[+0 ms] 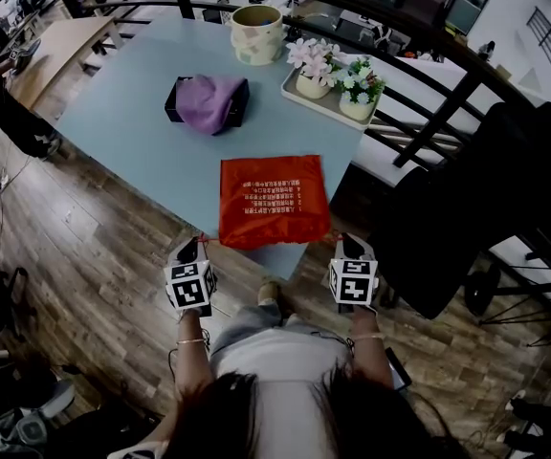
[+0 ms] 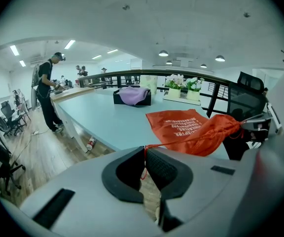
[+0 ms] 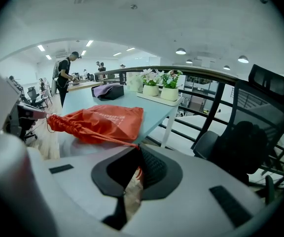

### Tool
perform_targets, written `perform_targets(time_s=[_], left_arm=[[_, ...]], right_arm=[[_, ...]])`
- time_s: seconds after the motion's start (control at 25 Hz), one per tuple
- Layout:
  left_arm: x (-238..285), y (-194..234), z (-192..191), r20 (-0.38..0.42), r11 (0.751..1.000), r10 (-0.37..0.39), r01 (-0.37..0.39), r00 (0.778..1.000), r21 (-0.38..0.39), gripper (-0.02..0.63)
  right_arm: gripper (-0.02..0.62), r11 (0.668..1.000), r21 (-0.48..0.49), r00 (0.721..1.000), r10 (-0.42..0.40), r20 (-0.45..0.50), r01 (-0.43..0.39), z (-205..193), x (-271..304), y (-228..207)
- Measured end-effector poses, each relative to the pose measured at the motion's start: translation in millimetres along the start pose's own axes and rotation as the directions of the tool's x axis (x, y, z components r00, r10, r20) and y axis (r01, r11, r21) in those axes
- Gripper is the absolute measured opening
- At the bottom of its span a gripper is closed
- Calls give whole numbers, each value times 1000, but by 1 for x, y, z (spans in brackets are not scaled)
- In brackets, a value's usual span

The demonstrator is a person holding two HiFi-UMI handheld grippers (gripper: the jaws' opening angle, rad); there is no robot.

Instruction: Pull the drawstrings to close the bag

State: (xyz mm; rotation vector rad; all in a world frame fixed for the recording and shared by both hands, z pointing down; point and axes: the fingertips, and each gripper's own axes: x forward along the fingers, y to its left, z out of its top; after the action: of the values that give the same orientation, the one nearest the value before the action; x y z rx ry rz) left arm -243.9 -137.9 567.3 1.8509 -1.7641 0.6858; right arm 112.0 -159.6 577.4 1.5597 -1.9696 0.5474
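An orange drawstring bag lies flat at the near edge of the light blue table, its puckered mouth toward me. My left gripper sits just off the bag's near left corner, shut on the left red drawstring. My right gripper is at the near right corner, shut on the right drawstring. In the left gripper view the string runs taut from the closed jaws to the bag. The right gripper view shows the same: string, jaws, bag.
A black box with a purple cloth sits further back on the table. Behind it stand a pale pot and a tray of flower pots. A black office chair is at the right, with a dark railing beyond. A person stands far left.
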Motion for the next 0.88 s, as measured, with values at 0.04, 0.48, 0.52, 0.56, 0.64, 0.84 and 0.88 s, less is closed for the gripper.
perform_targets(time_s=[0.04, 0.48, 0.52, 0.56, 0.64, 0.84, 0.88], left_arm=[[0, 1, 1, 2, 1000, 0, 0, 1000, -4, 18], [1, 7, 3, 7, 1000, 6, -6, 1000, -22, 18], [1, 8, 4, 7, 1000, 8, -8, 1000, -23, 18], [1, 8, 4, 8, 1000, 10, -10, 1000, -23, 18], [2, 10, 5, 8, 1000, 14, -14, 1000, -23, 18], [3, 16, 4, 6, 999, 21, -20, 1000, -31, 18], [2, 17, 4, 5, 999, 21, -21, 1000, -32, 18]], right_arm=[[28, 1000, 3, 1000, -3, 1, 3, 0, 0, -1], [28, 999, 27, 999, -39, -4, 39, 0, -3, -15], [28, 999, 28, 999, -42, -4, 42, 0, -3, -16], [28, 999, 27, 999, -44, -4, 44, 0, -3, -17], [28, 998, 29, 999, -46, -5, 47, 0, -2, -19], [28, 998, 39, 999, -52, -7, 52, 0, -1, -20], [28, 998, 42, 998, -54, -7, 55, 0, -1, -21]])
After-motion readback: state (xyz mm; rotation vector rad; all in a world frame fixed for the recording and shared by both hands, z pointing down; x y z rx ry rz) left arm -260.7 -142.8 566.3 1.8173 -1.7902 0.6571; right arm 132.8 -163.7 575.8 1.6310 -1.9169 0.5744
